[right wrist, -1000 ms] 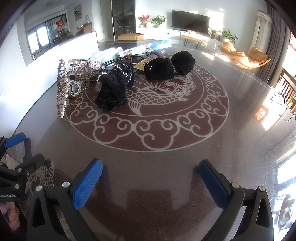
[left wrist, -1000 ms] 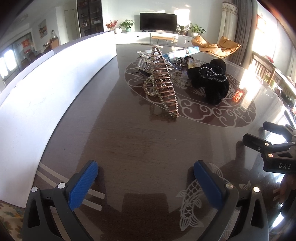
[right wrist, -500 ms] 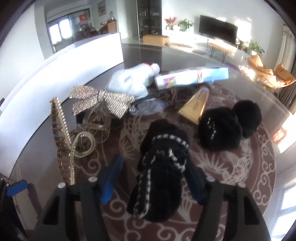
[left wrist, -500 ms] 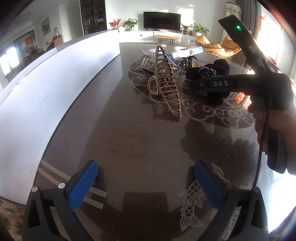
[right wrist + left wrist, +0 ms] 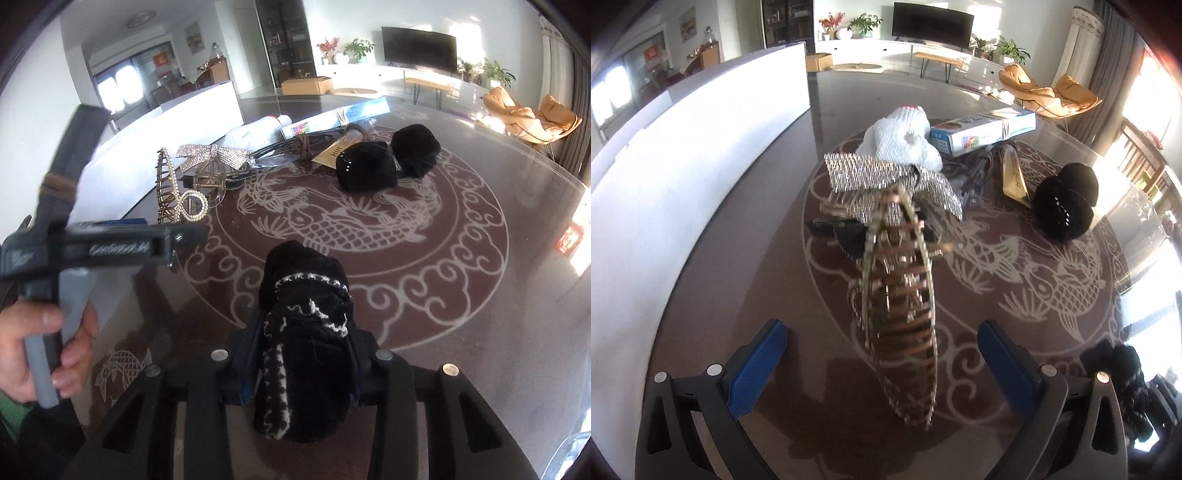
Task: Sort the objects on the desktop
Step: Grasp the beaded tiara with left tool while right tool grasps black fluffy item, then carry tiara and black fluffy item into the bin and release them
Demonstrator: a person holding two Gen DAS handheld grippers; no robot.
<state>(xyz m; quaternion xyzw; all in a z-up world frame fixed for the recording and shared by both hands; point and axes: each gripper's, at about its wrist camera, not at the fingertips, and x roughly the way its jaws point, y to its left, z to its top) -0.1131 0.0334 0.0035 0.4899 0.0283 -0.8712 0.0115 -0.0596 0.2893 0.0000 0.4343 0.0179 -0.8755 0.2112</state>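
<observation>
My right gripper [image 5: 303,354] is shut on a black knitted scrunchie with white trim [image 5: 306,332] and holds it above the table, near its front. My left gripper [image 5: 882,354] is open, its blue pads on either side of a long gold rhinestone hair claw [image 5: 901,314] that stands on the table. The claw also shows in the right wrist view [image 5: 166,188], with the left gripper's body [image 5: 74,243] in front of it. A rhinestone bow clip [image 5: 886,181] lies just behind the claw.
Two black fuzzy scrunchies [image 5: 1067,206], a white knitted item [image 5: 905,136], a blue-and-white box [image 5: 986,129], a gold tube [image 5: 1014,177] and dark cables lie on the dragon-patterned table [image 5: 1034,280]. A white panel [image 5: 683,155] runs along the left edge.
My right gripper closed on the trimmed black scrunchie and pulled it back and up from the pile. My left gripper moved forward until its open pads flank the gold claw.
</observation>
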